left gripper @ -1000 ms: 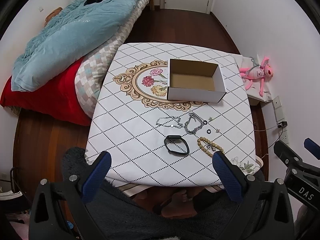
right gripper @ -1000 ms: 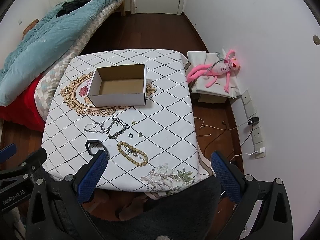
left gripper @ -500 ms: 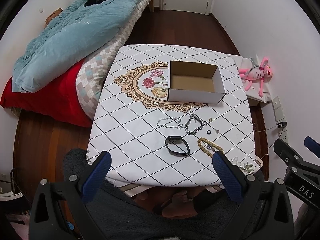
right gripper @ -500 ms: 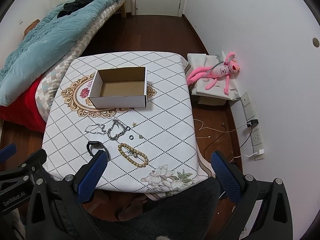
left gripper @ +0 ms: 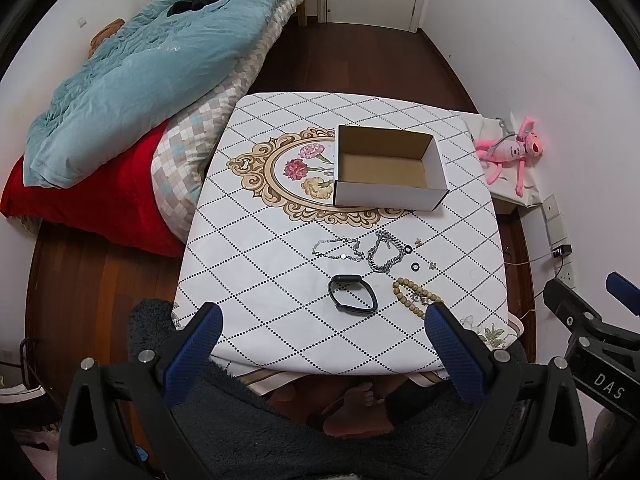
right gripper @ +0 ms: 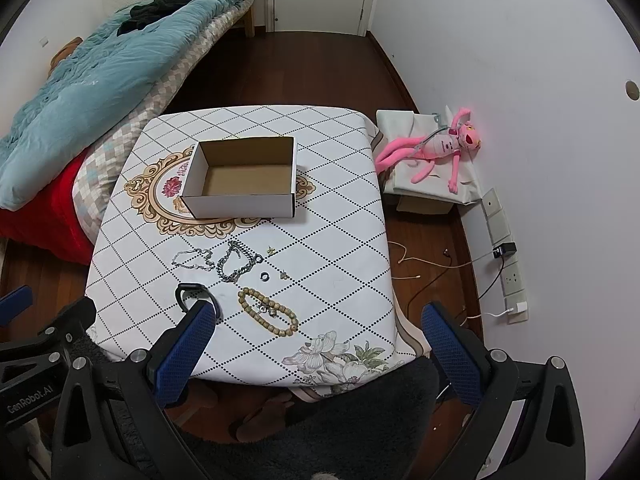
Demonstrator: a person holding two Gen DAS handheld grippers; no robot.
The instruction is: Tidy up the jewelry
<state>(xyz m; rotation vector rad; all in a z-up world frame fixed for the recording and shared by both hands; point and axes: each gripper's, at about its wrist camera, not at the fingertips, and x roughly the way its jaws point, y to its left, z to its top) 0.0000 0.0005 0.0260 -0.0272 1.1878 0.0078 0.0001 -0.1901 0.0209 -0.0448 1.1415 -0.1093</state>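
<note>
On the table (left gripper: 248, 264), covered by a white diamond-patterned cloth, the jewelry lies in a loose group near the front edge, forward of an open cardboard box (left gripper: 390, 168) whose interior shows no contents. From left to right: a thin silver chain (left gripper: 338, 249); a heavier silver link bracelet (left gripper: 385, 257); a black band (left gripper: 353, 299) set nearer the front edge; two small rings (left gripper: 416, 267) and two tiny earrings (left gripper: 419, 242); and a wooden bead bracelet (left gripper: 414, 300). Left gripper (left gripper: 320, 356) and right gripper (right gripper: 316, 356) both hover above the near table edge, fingers spread wide and grasping nothing. A pink plush toy (right gripper: 438, 148) lies to the right, beside the wall.
</note>
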